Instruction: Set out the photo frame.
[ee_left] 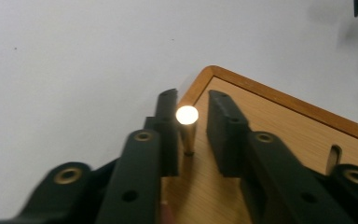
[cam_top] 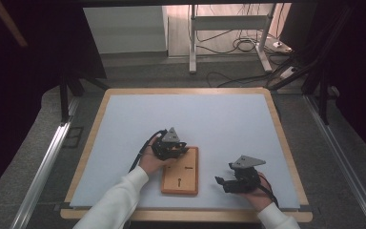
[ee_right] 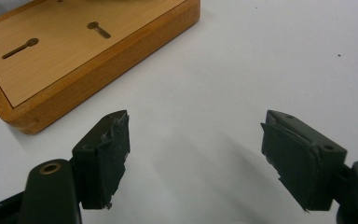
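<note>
A wooden board (cam_top: 190,183) with keyhole slots (ee_right: 20,48) lies on the white table top near its front edge. A brass pin (ee_left: 187,115) with a shiny round head stands upright in the board (ee_left: 270,116) close to one corner. My left gripper (cam_top: 180,149) hangs over the board's far left corner. In the left gripper view the gripper (ee_left: 192,95) has the pin between its jaws: one pad is against it, the other stands a small gap away. My right gripper (cam_top: 219,181) rests to the right of the board, and its jaws (ee_right: 196,115) are wide open over bare table, with the board (ee_right: 51,60) ahead and to the side.
The white sheet (cam_top: 219,119) covers a wood-edged table (cam_top: 181,90). Beyond the far edge are a metal stand (cam_top: 228,33) and loose cables on the floor (cam_top: 238,45). Another slot (ee_left: 334,156) in the board lies just past the left gripper's right jaw.
</note>
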The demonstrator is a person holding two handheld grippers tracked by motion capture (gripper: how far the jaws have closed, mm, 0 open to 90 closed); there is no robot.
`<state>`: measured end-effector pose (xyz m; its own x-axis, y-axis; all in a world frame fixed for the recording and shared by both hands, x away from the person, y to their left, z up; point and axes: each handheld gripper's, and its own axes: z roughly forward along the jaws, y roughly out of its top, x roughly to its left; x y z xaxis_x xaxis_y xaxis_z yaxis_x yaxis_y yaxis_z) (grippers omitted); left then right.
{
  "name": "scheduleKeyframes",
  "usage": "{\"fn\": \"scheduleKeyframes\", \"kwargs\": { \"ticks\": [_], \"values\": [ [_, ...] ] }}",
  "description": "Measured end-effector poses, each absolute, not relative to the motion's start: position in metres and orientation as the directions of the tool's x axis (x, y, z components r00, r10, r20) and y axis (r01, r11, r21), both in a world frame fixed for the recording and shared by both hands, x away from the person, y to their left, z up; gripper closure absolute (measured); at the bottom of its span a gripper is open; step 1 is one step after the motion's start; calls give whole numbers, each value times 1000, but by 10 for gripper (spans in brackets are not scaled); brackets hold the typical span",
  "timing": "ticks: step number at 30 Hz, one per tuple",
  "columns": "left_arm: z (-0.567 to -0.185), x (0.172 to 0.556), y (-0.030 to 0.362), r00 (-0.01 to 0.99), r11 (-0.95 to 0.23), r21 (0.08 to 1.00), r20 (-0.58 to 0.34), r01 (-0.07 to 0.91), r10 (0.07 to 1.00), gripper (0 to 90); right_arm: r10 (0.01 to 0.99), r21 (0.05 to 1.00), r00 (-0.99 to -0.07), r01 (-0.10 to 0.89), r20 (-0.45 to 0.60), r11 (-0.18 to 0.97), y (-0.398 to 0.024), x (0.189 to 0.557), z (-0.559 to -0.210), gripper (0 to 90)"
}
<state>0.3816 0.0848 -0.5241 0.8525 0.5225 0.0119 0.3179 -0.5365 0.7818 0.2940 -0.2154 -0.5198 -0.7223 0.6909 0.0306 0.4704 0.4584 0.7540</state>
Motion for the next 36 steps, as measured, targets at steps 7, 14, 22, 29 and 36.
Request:
{"fn": "scheduleKeyframes", "kwargs": {
  "ticks": [7, 14, 22, 29, 36],
  "values": [
    [-525, 385, 88, 849, -518, 784, -22, 342, 528, 826, 687, 755, -726, 466, 28, 462, -214, 293, -520, 237],
    [-524, 389, 91, 847, -501, 773, -87, 389, 524, 835, 682, 756, -730, 462, 28, 464, -213, 293, -519, 237],
    [-522, 393, 91, 841, -496, 754, -134, 430, 525, 835, 669, 777, -743, 433, 20, 457, -210, 289, -516, 238],
    [-522, 395, 92, 839, -494, 746, -157, 447, 521, 833, 657, 787, -754, 406, 1, 464, -206, 285, -513, 237],
    [-521, 399, 93, 837, -494, 733, -189, 468, 513, 827, 639, 796, -769, 383, -6, 469, -203, 282, -512, 237]
  ]
}}
